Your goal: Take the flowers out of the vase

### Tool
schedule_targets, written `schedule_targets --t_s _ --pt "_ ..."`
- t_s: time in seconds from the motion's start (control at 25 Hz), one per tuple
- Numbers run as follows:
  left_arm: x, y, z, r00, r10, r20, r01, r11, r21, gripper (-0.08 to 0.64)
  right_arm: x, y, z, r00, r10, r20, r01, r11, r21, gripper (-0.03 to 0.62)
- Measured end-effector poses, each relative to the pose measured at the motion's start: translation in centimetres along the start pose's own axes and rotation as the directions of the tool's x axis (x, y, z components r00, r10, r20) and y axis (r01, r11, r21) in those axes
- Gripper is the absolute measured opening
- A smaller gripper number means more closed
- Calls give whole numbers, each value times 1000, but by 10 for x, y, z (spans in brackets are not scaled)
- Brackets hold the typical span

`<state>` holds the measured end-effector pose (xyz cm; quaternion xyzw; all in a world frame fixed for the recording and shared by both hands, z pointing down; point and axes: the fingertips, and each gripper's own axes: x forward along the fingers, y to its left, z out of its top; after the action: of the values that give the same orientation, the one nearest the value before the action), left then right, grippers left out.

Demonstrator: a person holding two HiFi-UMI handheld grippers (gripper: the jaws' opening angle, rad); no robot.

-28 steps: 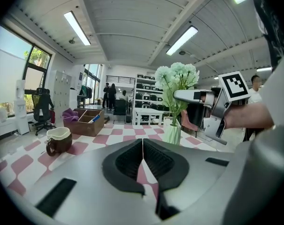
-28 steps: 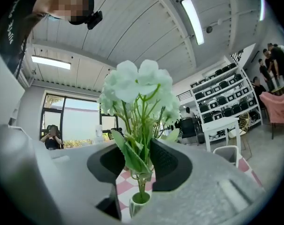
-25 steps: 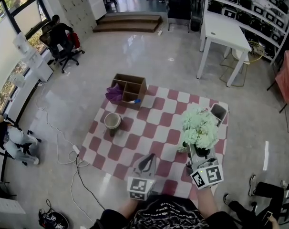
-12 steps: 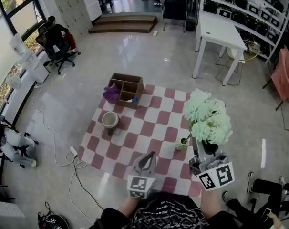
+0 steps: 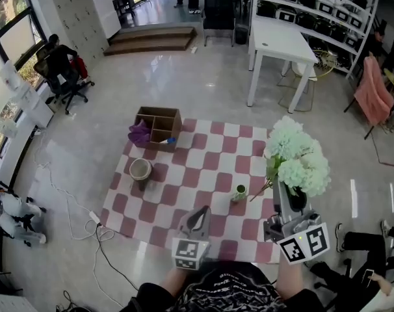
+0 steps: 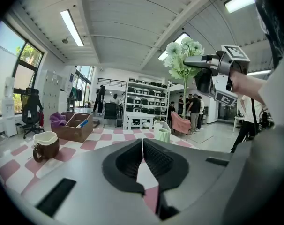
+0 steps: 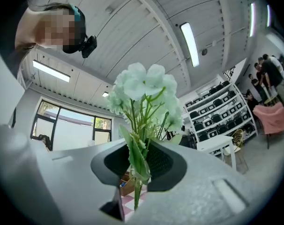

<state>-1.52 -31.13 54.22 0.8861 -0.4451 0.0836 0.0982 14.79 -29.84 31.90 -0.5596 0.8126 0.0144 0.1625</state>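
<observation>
A bunch of pale green-white flowers (image 5: 293,156) hangs in the air over the right side of the checkered mat (image 5: 184,174). My right gripper (image 5: 288,197) is shut on its stems; its jaws have just been closing around them. In the right gripper view the stems and a leaf (image 7: 138,165) run between the pads, with the blooms (image 7: 144,90) above. The small green vase (image 5: 240,192) stands bare on the mat, and the stem ends show just to its right. My left gripper (image 5: 201,212) is shut and holds nothing, low over the mat's near edge. From it I see the vase (image 6: 163,135) and the lifted flowers (image 6: 182,60).
A brown-and-white mug (image 5: 140,169) stands on the mat's left part. A wooden divided box (image 5: 159,123) with purple cloth (image 5: 139,134) sits at the far edge. A white table (image 5: 280,41) and shelving stand beyond, and cables (image 5: 73,197) trail on the floor at left.
My right gripper has risen and shifted right with the flowers, which covered the vase before. The vase now stands uncovered on the mat. The left gripper has stayed put.
</observation>
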Motion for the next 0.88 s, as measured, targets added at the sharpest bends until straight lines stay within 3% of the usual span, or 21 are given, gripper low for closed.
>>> schedule_targets --t_s 0.4,0.6,0.88 --pt "13 -20 1 995 -98 -14 98 995 18 14 -54 -30 -30 974 -162 -155 166 986 12 71" --pt "18 -33 -1 990 -138 -27 138 990 24 14 -75 -37 -45 956 -196 -220 207 978 29 71" --pt "19 -47 -4 983 -177 -40 178 984 21 14 -99 -48 -83 897 -248 -365 294 953 76 67"
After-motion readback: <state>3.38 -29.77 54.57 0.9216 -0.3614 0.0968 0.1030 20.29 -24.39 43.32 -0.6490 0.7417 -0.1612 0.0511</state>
